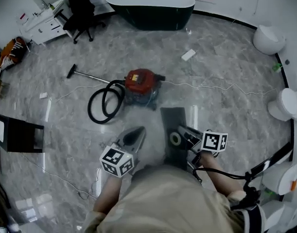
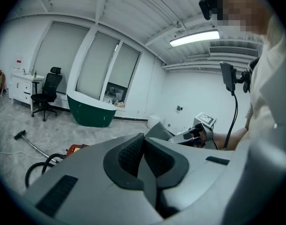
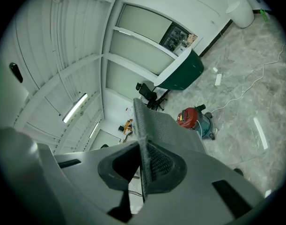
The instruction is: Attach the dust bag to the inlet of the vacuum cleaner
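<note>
The vacuum cleaner [image 1: 141, 84] stands on the marble floor, with a red lid, a blue drum and a black hose [image 1: 104, 105] coiled to its left. Its wand [image 1: 85, 74] lies further left. My right gripper [image 1: 183, 134] is shut on the dark grey dust bag [image 1: 173, 125], which hangs upright with its round collar [image 1: 175, 139] facing me. In the right gripper view the bag's edge [image 3: 150, 121] sits pinched between the pads, with the vacuum [image 3: 193, 118] beyond. My left gripper [image 1: 136, 132] is shut and empty beside the bag. In the left gripper view its jaws [image 2: 143, 146] are pressed together.
A dark green bathtub [image 1: 150, 6] stands at the far wall, an office chair [image 1: 80, 8] and a white cabinet [image 1: 41, 25] at the far left. A black box [image 1: 17, 135] sits left. A white cable [image 1: 211, 86] crosses the floor. Toilets [image 1: 269, 38] line the right.
</note>
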### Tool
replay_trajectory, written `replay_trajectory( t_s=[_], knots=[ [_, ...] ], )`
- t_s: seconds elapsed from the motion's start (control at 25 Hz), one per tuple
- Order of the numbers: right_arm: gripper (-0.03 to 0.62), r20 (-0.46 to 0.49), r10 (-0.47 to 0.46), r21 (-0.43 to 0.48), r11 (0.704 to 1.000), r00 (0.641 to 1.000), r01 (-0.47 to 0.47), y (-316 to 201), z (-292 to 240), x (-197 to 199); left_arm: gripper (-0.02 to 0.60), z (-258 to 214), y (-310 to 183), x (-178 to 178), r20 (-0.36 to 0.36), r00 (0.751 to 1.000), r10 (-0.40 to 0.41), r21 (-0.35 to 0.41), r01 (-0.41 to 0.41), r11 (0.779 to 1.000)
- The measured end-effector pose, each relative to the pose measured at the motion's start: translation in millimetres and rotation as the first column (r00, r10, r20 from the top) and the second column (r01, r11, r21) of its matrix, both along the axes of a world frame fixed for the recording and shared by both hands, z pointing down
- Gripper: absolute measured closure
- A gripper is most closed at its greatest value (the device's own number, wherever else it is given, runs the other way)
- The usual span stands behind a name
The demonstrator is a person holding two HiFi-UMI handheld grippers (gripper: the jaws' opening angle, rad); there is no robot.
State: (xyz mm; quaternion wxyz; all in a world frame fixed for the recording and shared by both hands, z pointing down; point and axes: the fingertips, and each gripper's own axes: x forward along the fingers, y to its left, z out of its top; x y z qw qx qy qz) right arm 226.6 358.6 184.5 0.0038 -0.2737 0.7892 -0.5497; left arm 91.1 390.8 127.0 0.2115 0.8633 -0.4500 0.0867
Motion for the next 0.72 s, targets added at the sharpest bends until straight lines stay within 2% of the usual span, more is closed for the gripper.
replay_trajectory(
  t_s=[0.32, 0.56, 0.72],
  knots=[
    [0.56, -0.001, 0.001, 0.015, 1.0, 1.0, -0.001, -43.9, 8.9, 41.4, 0.588, 0.4, -34.6, 32.1, 0.045, 0.999, -0.01, -0.004, 0.011, 1.0],
    [0.56, -0.004, 0.016, -0.005, 1.0, 1.0, -0.016, -60.7, 13.6, 57.0, 0.588, -6.2, -60.8, 36.2, 0.048, 0.999, -0.025, 0.02, 0.024, 0.999],
    [0.56, -0.024, -0.014, 0.001, 1.0, 1.0, 0.014, -70.5, 11.6, 48.0, 0.588, -4.4, -70.5, 25.1, 0.036, 0.998, -0.048, 0.02, 0.047, 0.999]
  ],
)
